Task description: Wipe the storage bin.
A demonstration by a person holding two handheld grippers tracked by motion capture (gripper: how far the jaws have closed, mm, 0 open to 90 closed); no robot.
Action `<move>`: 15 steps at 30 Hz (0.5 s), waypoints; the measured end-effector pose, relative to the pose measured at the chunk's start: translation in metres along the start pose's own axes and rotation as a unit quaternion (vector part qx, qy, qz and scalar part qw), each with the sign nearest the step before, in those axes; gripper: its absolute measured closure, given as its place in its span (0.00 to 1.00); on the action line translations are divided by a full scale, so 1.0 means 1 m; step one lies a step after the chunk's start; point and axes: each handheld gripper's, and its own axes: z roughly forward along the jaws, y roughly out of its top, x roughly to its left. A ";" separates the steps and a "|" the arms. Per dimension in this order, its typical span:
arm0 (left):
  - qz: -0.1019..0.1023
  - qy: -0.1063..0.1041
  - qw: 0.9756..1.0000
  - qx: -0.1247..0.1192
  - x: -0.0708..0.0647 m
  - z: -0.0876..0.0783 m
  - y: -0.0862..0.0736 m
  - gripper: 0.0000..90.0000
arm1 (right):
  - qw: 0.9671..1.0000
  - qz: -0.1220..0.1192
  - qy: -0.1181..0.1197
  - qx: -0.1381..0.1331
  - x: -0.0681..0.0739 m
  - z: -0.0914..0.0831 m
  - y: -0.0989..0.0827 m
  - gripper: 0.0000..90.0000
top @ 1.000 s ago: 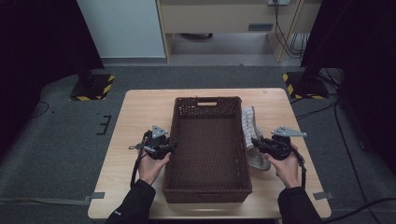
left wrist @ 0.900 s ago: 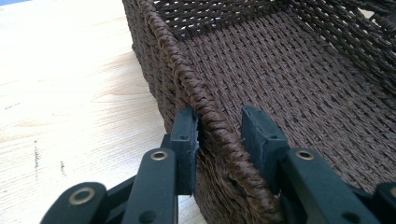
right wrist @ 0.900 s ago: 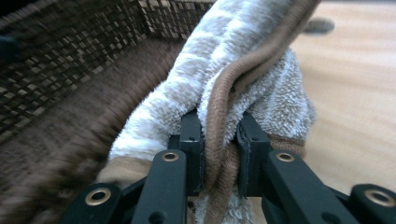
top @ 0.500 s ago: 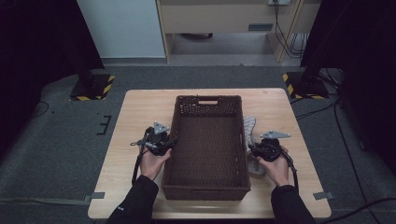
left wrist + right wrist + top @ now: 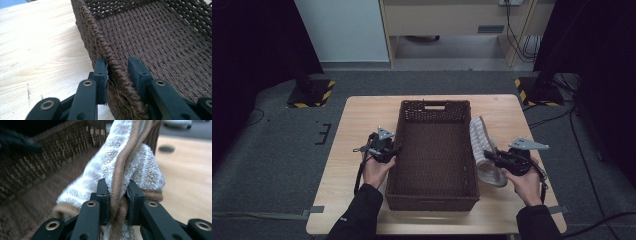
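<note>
A dark brown wicker basket [image 5: 432, 150] stands empty in the middle of the wooden table [image 5: 362, 117]. My left gripper [image 5: 394, 148] sits at its left wall. In the left gripper view the jaws straddle the basket's rim [image 5: 113, 67], and my left gripper [image 5: 117, 62] is shut on it. A white and tan striped towel [image 5: 479, 142] lies along the basket's right side on the table. My right gripper [image 5: 486, 155] is at the towel's near end, shut on its brown hem [image 5: 120, 170]. The towel bunches just beyond the right gripper [image 5: 117, 185].
The basket [image 5: 37, 165] rises close on the left in the right gripper view. Bare table shows to the basket's left and right [image 5: 522, 120]. Black and yellow striped stand bases [image 5: 309, 95] [image 5: 537, 90] sit on the floor beyond the far table corners.
My right hand went in toward the basket and has come back out to the right, with the towel's near end still in its jaws. The left hand and basket have stayed put.
</note>
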 end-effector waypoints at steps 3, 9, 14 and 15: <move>0.000 -0.002 1.000 0.000 0.001 0.000 0.000 0.76 | 1.000 0.009 -0.012 0.023 0.000 0.020 -0.013 0.85; -0.007 0.004 1.000 -0.007 0.004 -0.001 -0.001 0.64 | 0.994 0.004 -0.043 0.104 -0.004 0.052 -0.037 0.84; -0.025 -0.014 0.999 -0.031 0.010 -0.013 -0.003 0.45 | 0.995 0.011 -0.046 0.090 -0.006 0.044 -0.032 0.84; -0.023 -0.017 0.999 -0.034 0.009 -0.017 -0.004 0.45 | 0.996 0.012 -0.046 0.078 -0.009 0.039 -0.029 0.84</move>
